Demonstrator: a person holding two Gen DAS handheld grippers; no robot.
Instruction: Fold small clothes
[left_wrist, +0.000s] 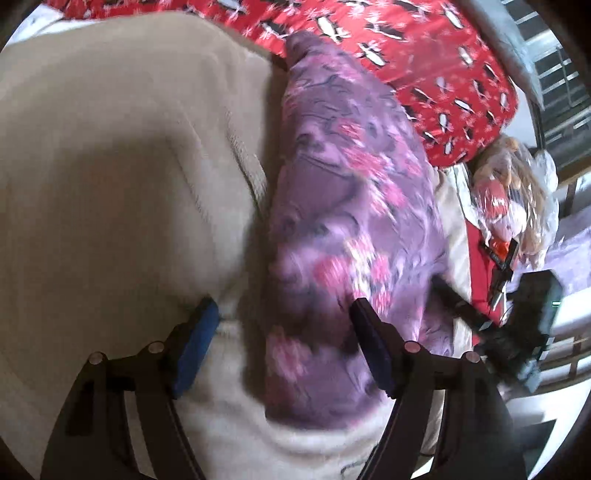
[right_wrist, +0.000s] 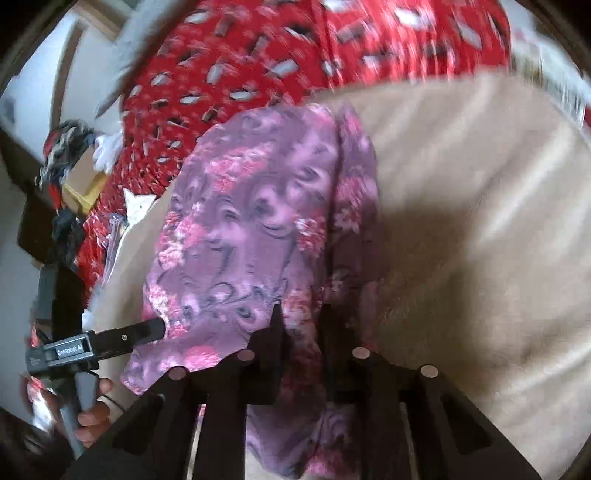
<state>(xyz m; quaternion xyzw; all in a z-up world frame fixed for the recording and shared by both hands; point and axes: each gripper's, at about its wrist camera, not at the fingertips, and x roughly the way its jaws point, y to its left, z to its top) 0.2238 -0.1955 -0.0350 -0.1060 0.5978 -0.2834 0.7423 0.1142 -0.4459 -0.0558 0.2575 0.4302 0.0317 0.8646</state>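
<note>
A purple floral garment (left_wrist: 343, 206) lies lengthwise on a beige blanket (left_wrist: 110, 166) on the bed. My left gripper (left_wrist: 284, 314) is open wide just above the garment's near edge. Its left blue pad is over the blanket and its right pad is over the purple cloth, with nothing pinched. In the right wrist view my right gripper (right_wrist: 303, 314) is shut on the near end of the purple floral garment (right_wrist: 255, 221), and cloth hangs down between its dark fingers. The left gripper's finger (right_wrist: 140, 332) points at the garment's left edge.
A red patterned quilt (left_wrist: 424, 55) covers the bed behind the blanket. A clear plastic bag with a toy (left_wrist: 517, 192) lies at the right. A cardboard box (right_wrist: 85, 177) and dark clutter sit at the left. A person's hand (right_wrist: 96, 406) holds the left gripper's handle.
</note>
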